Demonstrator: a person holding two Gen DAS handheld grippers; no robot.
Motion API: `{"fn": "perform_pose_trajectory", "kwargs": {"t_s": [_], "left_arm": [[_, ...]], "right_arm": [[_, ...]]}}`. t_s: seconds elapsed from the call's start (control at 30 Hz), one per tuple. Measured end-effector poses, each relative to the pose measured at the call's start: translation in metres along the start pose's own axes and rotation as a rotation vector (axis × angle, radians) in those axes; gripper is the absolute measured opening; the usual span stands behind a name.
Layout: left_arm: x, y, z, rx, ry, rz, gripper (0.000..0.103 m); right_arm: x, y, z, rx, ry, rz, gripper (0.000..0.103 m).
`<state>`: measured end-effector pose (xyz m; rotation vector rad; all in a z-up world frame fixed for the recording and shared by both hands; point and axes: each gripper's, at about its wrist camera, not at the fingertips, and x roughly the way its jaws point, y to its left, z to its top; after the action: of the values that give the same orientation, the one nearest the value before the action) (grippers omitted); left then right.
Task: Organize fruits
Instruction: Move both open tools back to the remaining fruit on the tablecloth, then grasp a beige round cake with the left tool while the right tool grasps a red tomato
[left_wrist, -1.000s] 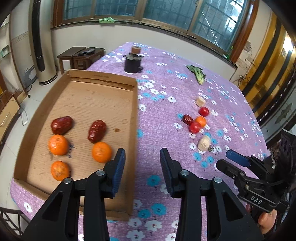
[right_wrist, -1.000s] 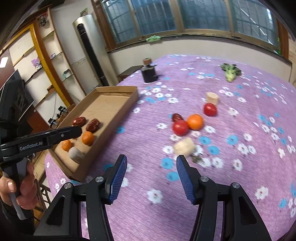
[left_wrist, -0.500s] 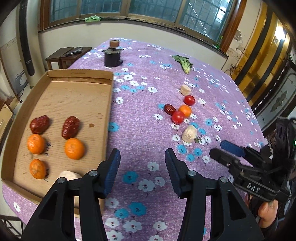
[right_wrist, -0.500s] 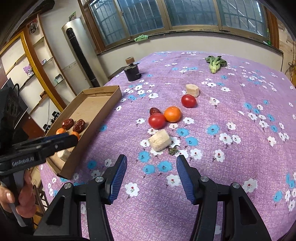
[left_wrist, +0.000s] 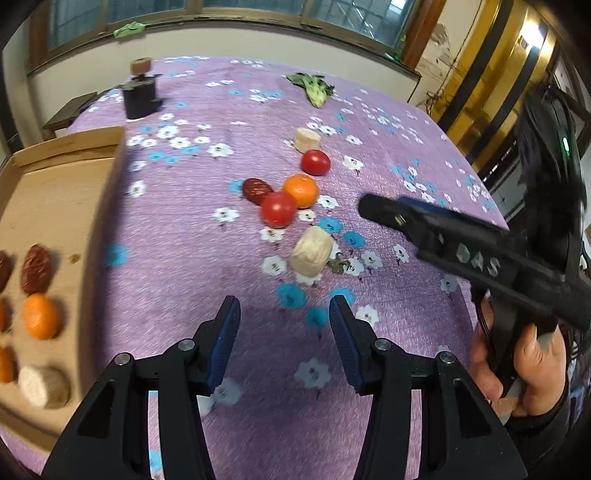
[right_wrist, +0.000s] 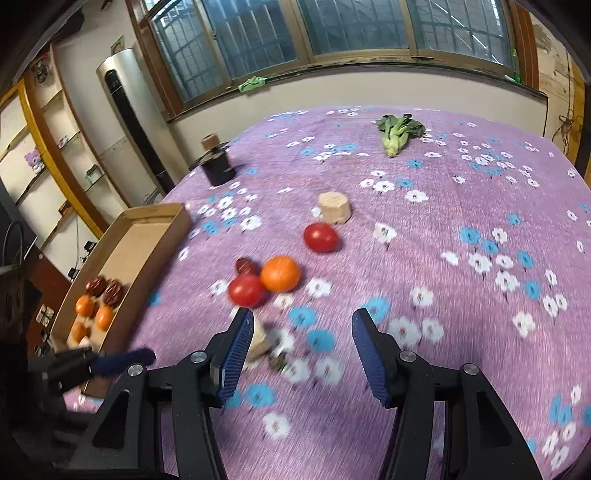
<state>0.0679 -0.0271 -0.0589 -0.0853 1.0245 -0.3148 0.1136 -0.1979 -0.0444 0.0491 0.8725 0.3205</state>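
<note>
On the purple flowered cloth lie a tomato (left_wrist: 278, 209), an orange (left_wrist: 301, 190), a dark red date (left_wrist: 256, 190), a second tomato (left_wrist: 315, 162) and two beige pieces (left_wrist: 312, 251) (left_wrist: 307, 140). The cardboard tray (left_wrist: 55, 195) at left holds dates (left_wrist: 36, 263), oranges (left_wrist: 40, 315) and a beige piece (left_wrist: 44, 386). My left gripper (left_wrist: 284, 341) is open and empty, short of the near beige piece. My right gripper (right_wrist: 303, 356) is open and empty, close to the tomato (right_wrist: 246, 291) and orange (right_wrist: 280, 273); the beige piece (right_wrist: 258, 341) sits by its left finger.
A black jar with a cork lid (left_wrist: 139, 90) stands at the far left of the table. A green leafy vegetable (left_wrist: 312, 86) lies at the far end. The right gripper's body and the hand holding it (left_wrist: 480, 258) cross the right side of the left wrist view.
Both grippers have moved toward the loose fruit cluster, which now looks closer. The left gripper swung right, away from the tray. Both stayed open.
</note>
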Motion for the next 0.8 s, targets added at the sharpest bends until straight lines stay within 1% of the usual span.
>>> {"fn": "perform_pose_trajectory", "kwargs": {"t_s": [0.1, 0.2, 0.3, 0.37, 0.43, 0.5, 0.57, 0.6, 0.63, 0.67, 0.7, 0.73, 0.77, 0.8], "left_arm": [[0.014, -0.003, 0.008, 0.003, 0.009, 0.006, 0.049], [0.022, -0.005, 0.017, 0.009, 0.004, -0.017, 0.049], [0.03, -0.007, 0.024, 0.018, 0.013, -0.022, 0.048], [0.039, -0.007, 0.027, 0.016, 0.025, -0.014, 0.048], [0.048, -0.009, 0.03, 0.021, 0.035, -0.009, 0.048], [0.052, -0.013, 0.032, 0.034, 0.021, 0.006, 0.048], [0.054, -0.017, 0.033, 0.051, 0.013, 0.031, 0.048], [0.055, -0.018, 0.033, 0.052, 0.01, 0.033, 0.043], [0.054, -0.017, 0.033, 0.047, 0.01, 0.007, 0.03], [0.054, -0.017, 0.032, 0.042, 0.014, -0.019, 0.025], [0.053, -0.017, 0.032, 0.039, 0.017, -0.024, 0.026], [0.05, -0.018, 0.029, 0.05, 0.011, 0.001, 0.026], [0.048, -0.017, 0.027, 0.056, 0.006, 0.007, 0.026], [0.045, -0.016, 0.025, 0.053, 0.004, 0.002, 0.026]], "right_arm": [[0.015, -0.004, 0.013, 0.011, 0.005, 0.002, 0.057], [0.032, -0.005, 0.026, 0.015, 0.012, 0.0, 0.057], [0.049, -0.013, 0.038, 0.054, 0.017, -0.005, 0.057], [0.058, -0.016, 0.044, 0.071, 0.025, 0.014, 0.057], [0.067, -0.016, 0.049, 0.062, 0.03, -0.003, 0.057], [0.078, -0.018, 0.052, 0.061, 0.047, -0.017, 0.057], [0.087, -0.02, 0.053, 0.067, 0.062, -0.02, 0.051], [0.089, -0.021, 0.052, 0.06, 0.053, -0.027, 0.046], [0.088, -0.019, 0.052, 0.049, 0.046, -0.02, 0.034], [0.088, -0.018, 0.051, 0.054, 0.054, 0.011, 0.034], [0.086, -0.016, 0.05, 0.048, 0.054, -0.004, 0.034], [0.083, -0.014, 0.049, 0.037, 0.046, -0.023, 0.034], [0.08, -0.013, 0.047, 0.03, 0.038, -0.032, 0.034], [0.075, -0.013, 0.045, 0.034, 0.035, -0.022, 0.034]]}}
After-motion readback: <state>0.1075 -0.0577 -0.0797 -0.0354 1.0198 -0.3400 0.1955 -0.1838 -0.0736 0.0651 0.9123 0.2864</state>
